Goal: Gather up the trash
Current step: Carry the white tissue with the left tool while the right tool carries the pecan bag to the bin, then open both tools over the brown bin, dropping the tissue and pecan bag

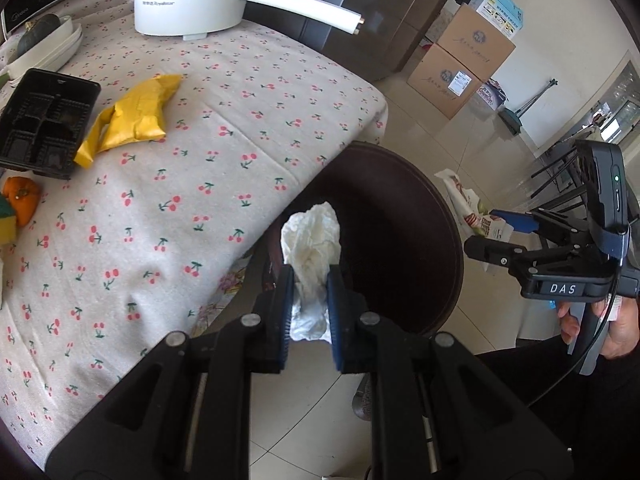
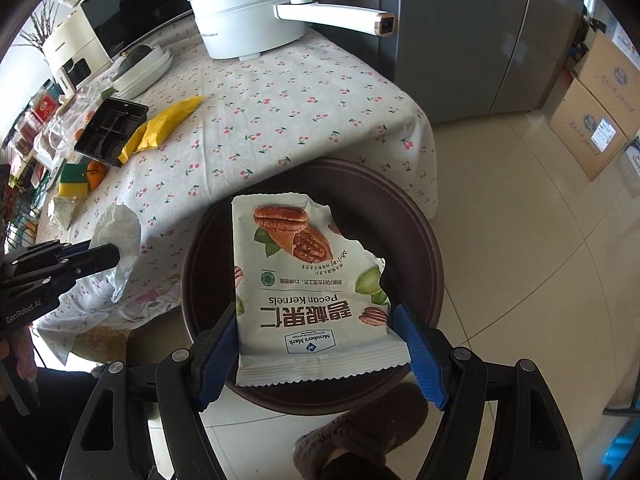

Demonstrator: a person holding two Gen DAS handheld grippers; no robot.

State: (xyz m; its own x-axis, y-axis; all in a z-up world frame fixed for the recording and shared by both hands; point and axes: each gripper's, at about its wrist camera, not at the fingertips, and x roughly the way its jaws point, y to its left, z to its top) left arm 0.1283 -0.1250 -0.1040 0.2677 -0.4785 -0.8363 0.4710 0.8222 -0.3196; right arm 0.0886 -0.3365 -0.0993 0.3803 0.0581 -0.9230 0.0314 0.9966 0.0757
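Note:
My left gripper [image 1: 309, 280] is shut on a crumpled white tissue [image 1: 312, 240], held at the table's edge over the rim of a dark brown round bin [image 1: 432, 240]. It shows at the left of the right wrist view [image 2: 116, 256]. My right gripper [image 2: 316, 344] holds a torn white pecan-kernel snack bag [image 2: 304, 280] between its blue pads, above the bin [image 2: 412, 240]. The jaws stand wide, against the bag's two edges. The right gripper also shows at the right of the left wrist view [image 1: 492, 236]. A yellow wrapper [image 1: 132, 116] and a black plastic tray [image 1: 44, 120] lie on the table.
The table has a cherry-print cloth [image 1: 180, 200]. A white electric pot with a long handle [image 2: 248, 20] stands at the back. A sponge and an orange [image 2: 86, 178] sit at the left. Cardboard boxes [image 1: 460, 68] and a grey fridge [image 2: 480, 40] stand beyond. A slippered foot [image 2: 360, 436] is beside the bin.

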